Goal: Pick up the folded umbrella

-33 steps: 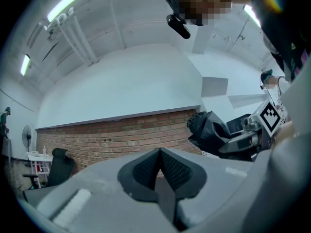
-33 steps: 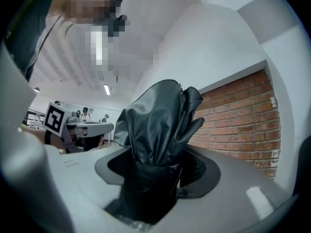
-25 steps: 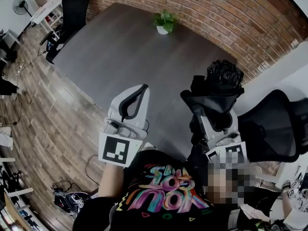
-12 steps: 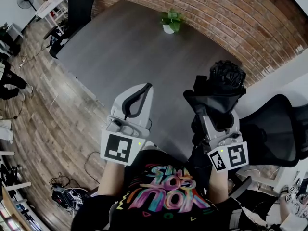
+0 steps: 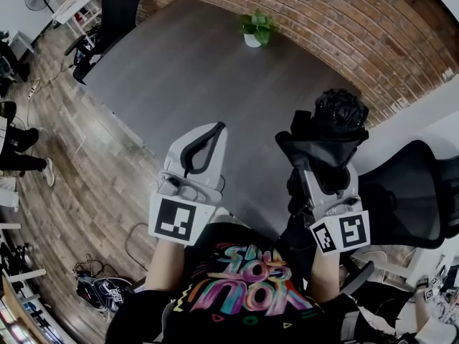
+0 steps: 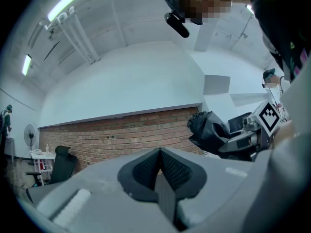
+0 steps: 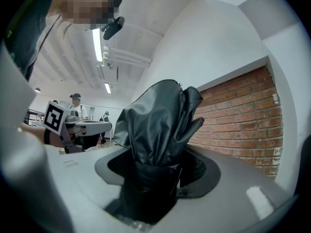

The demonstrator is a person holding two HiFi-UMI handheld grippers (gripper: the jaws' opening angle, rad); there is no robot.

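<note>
the right tongs (image 7: 154,178) clamp the black folded umbrella (image 7: 158,115), its bunched canopy jutting beyond the jaws above the grey surface (image 5: 186,56); the left tongs (image 6: 159,155), jaws pressed together and empty, hover alongside, clear of it.

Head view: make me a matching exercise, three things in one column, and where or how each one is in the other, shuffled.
Things:
1. black folded umbrella
2. green potted plant in a white pot
3. left tool

States:
A. shut, with nothing in it
B. clamped in the right tool
C. standing on the grey table near the brick wall

Pairs: 1-B, 2-C, 3-A
</note>
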